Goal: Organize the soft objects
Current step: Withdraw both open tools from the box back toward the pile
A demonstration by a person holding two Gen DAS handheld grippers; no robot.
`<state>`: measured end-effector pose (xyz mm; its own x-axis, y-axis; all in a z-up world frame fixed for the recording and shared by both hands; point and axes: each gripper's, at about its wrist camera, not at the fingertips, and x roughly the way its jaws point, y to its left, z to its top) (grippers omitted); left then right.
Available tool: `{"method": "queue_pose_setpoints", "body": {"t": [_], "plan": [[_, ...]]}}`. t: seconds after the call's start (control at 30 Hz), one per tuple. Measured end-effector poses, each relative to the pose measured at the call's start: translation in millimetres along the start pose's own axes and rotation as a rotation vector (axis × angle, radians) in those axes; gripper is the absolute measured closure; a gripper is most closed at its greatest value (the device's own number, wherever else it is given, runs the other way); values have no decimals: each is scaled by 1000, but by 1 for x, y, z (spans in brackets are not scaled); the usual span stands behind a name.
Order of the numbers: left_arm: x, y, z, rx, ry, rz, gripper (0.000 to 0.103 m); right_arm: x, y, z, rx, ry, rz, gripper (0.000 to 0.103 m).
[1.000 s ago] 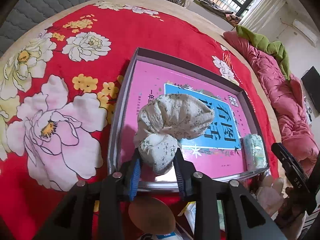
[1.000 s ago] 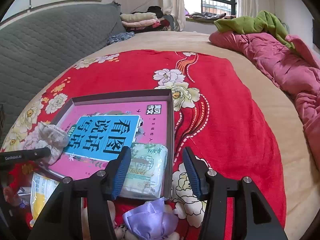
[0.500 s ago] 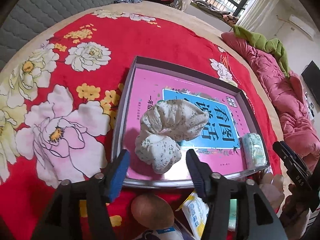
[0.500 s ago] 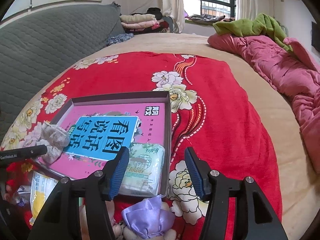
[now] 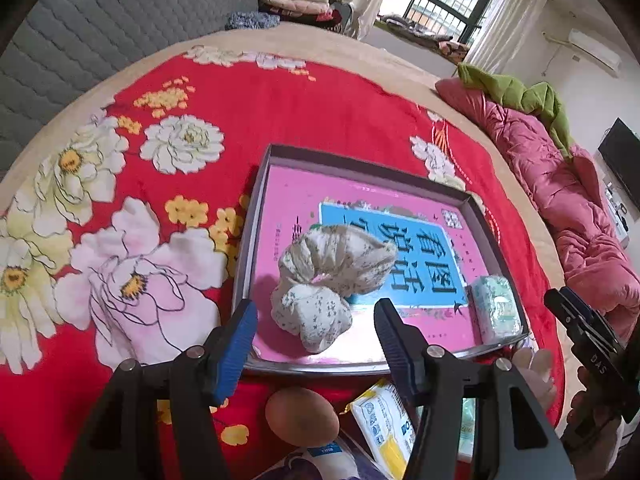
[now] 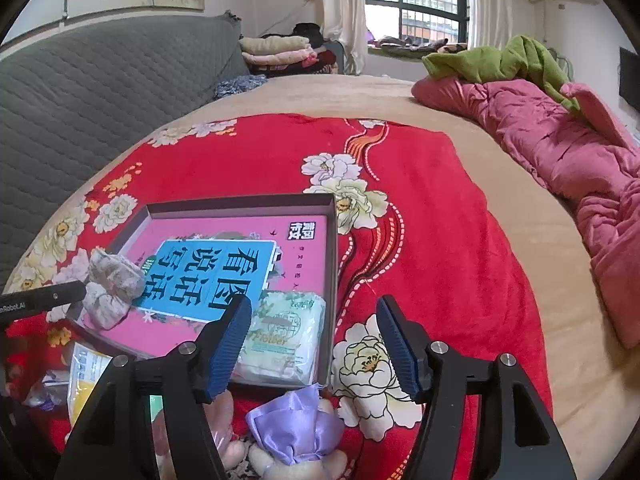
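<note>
A shallow grey-rimmed tray [image 5: 249,240] with a pink and blue printed bottom lies on the red flowered blanket. A knotted floral cloth bundle [image 5: 328,280] rests in its near left corner. My left gripper [image 5: 316,312] hovers just above and short of the bundle, jaws opening, pads clear of the cloth. A green-white tissue pack [image 6: 288,336] lies in the tray's near right corner [image 6: 332,248]. My right gripper [image 6: 314,308] is over that corner, jaws opening with nothing between them; its left finger overlaps the pack in the picture. The bundle [image 6: 112,288] shows at far left.
Below the tray's near rim lie a brown egg-shaped thing [image 5: 302,410], a white-yellow packet [image 5: 384,420] and a plush toy with a purple satin bow [image 6: 296,428]. A pink quilt [image 6: 560,152] with green cloth [image 6: 500,60] fills the right. A grey padded headboard [image 6: 100,92] stands left.
My left gripper let go of the cloth bundle, spread wide and drew up and back; the bundle now lies in the tray. My right gripper's jaws spread wider in place.
</note>
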<state>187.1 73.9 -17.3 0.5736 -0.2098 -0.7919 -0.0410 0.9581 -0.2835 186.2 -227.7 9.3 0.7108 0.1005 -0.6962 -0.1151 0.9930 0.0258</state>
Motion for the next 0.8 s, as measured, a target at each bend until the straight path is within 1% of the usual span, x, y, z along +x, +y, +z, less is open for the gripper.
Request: {"method": "queue_pose_setpoints", "body": {"t": [0.07, 0.3, 0.47, 0.6, 0.8], "plan": [[-5, -1, 1, 6, -16, 8, 38, -4, 1, 1, -4, -9, -2, 35], [-24, 1, 2, 16, -64, 32, 37, -20, 4, 1, -17, -45, -35, 34], [-34, 4, -3, 25, -69, 39, 37, -30, 4, 1, -16, -65, -43, 30], [-43, 2, -7, 48, -72, 55, 37, -42, 5, 0, -23, -83, -49, 30], [-59, 1, -11, 55, -100, 68, 37, -60, 2, 0, -22, -108, -59, 30]]}}
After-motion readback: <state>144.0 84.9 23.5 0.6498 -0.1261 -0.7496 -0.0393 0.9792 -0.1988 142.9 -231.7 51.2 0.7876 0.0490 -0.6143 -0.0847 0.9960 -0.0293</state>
